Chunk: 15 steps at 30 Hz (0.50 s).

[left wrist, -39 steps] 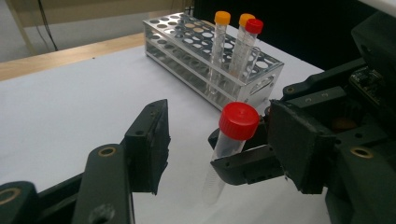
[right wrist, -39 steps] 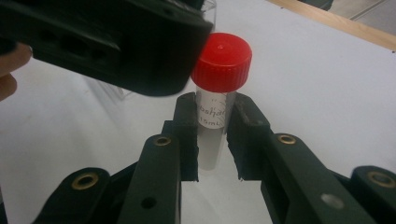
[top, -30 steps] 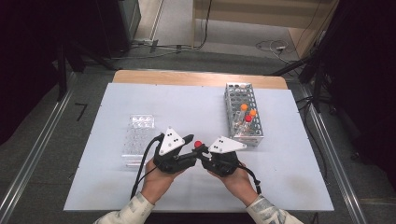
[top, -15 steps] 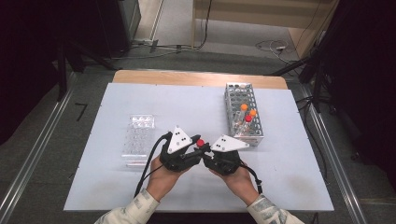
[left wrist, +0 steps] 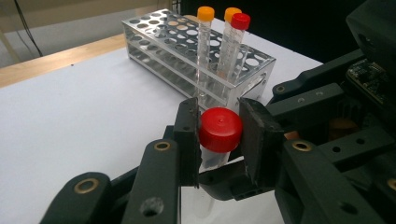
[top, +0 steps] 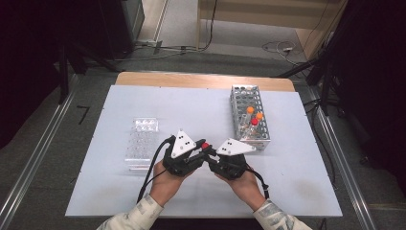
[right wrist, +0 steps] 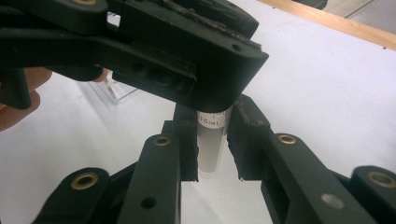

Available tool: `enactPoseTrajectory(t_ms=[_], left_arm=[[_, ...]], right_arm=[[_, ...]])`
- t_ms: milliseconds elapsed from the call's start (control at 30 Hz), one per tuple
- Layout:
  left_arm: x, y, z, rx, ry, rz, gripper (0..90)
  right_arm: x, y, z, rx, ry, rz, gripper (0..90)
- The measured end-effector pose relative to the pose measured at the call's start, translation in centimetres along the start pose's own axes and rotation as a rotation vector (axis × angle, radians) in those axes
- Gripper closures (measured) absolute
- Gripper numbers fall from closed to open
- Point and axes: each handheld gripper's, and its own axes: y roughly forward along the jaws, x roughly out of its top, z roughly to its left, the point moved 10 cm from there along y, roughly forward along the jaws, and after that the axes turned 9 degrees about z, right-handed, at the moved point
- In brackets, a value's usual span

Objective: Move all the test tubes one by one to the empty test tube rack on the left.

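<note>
Two grippers on one clear plastic tube (right wrist: 212, 140) | right gripper (right wrist: 212, 144) pinching its body, left gripper (left wrist: 219, 135) just closing on its red screw cap (left wrist: 220, 129), centre frame | step: uncapping, I judge | next: I twist left, hold right firm

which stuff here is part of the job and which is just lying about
In the job:
- red-capped tube, upright between both claws
- left claw, jaws just closing around its cap
- right claw, shut on the tube's clear body

Lying about:
- metal rack with two orange-capped tubes and one red-capped
- clear plastic rack
- white table
</note>
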Motion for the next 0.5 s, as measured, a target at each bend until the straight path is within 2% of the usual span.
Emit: enactPoseTrajectory(t_ms=[100,267,300,333,500], left_arm=[[0.0,-0.1,0.0,-0.003,-0.001,0.000,70.3],[0.2,-0.4,0.3,-0.001,-0.010,-0.008,70.4],[0.2,-0.5,0.5,0.001,-0.012,-0.007,70.4],[0.3,-0.6,0.6,0.001,-0.020,-0.012,70.3],[0.6,-1.4,1.7,0.014,-0.040,-0.026,70.3]], right_arm=[[0.0,0.0,0.1,0.008,0.002,-0.001,66.6],[-0.1,0.1,0.1,0.026,0.017,0.023,39.5],[-0.1,0.1,0.1,0.026,0.017,0.023,39.5],[-0.2,0.1,0.0,0.036,0.030,0.030,34.5],[-0.2,-0.2,-0.3,0.045,0.040,0.023,29.1]])
